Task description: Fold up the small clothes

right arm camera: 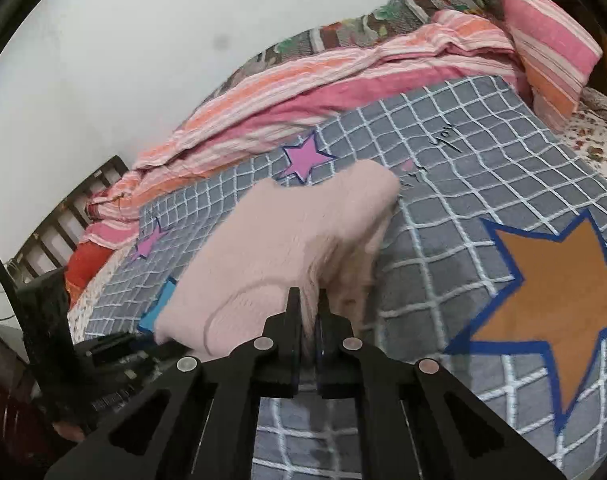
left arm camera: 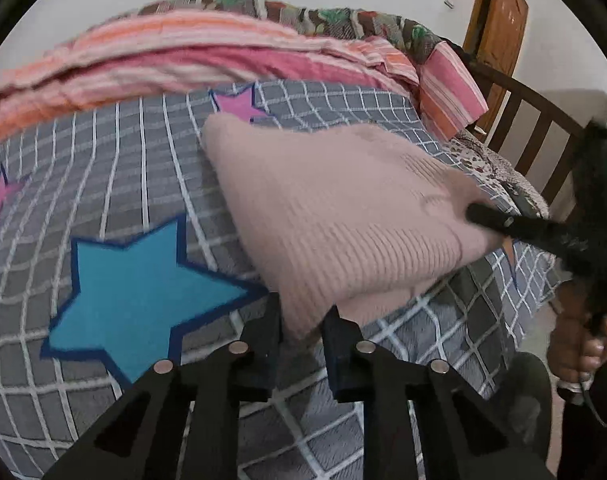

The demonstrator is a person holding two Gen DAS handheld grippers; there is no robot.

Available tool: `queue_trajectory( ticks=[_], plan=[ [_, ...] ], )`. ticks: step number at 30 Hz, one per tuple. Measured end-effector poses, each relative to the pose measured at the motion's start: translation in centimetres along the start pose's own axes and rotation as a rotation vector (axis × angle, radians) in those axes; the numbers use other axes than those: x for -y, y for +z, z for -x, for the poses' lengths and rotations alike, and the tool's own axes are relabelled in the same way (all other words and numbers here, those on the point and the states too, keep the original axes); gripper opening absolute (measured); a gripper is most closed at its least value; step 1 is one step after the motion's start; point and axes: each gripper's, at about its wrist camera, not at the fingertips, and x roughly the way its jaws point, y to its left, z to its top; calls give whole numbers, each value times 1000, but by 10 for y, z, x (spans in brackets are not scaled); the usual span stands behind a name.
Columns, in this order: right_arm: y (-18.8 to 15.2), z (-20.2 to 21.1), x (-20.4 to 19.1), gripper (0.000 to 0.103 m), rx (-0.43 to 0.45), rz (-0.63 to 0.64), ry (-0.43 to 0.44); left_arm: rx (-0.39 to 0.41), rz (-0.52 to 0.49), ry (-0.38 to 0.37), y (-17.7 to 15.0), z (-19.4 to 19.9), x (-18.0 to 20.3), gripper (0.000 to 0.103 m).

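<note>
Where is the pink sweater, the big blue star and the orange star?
pink sweater (left arm camera: 335, 216), left wrist view, middle of the knit.
blue star (left arm camera: 143, 292), left wrist view, its centre.
orange star (right arm camera: 551, 304), right wrist view, its centre.

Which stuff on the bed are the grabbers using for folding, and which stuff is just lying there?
For the folding:
pink knitted garment
left gripper, its fingers around a corner of it
right gripper, fingers pinching its edge

Just lying about:
grey checked star sheet
pink striped quilt
striped pillow
wooden bed rail
</note>
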Motion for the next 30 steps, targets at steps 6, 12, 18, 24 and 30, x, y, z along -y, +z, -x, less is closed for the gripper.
queue_trajectory(
  ticks=[6, 12, 18, 24, 30],
  plan=[
    [-17, -20, 1, 12, -80, 15, -48, -2, 4, 4, -14, 3, 0, 31],
    [12, -17, 10, 64, -5, -23, -21, 49, 157, -31, -22, 25, -41, 58],
    [41, -76, 28, 64, -111, -173, 62, 114, 256, -48, -1, 37, -79, 58],
    [50, -118, 32, 69, -213, -206, 118, 160, 314, -82, 17, 33, -102, 58],
    [57, -133, 28, 47, -285, -186, 176, 183, 370, -104, 20, 33, -116, 58]
  ],
)
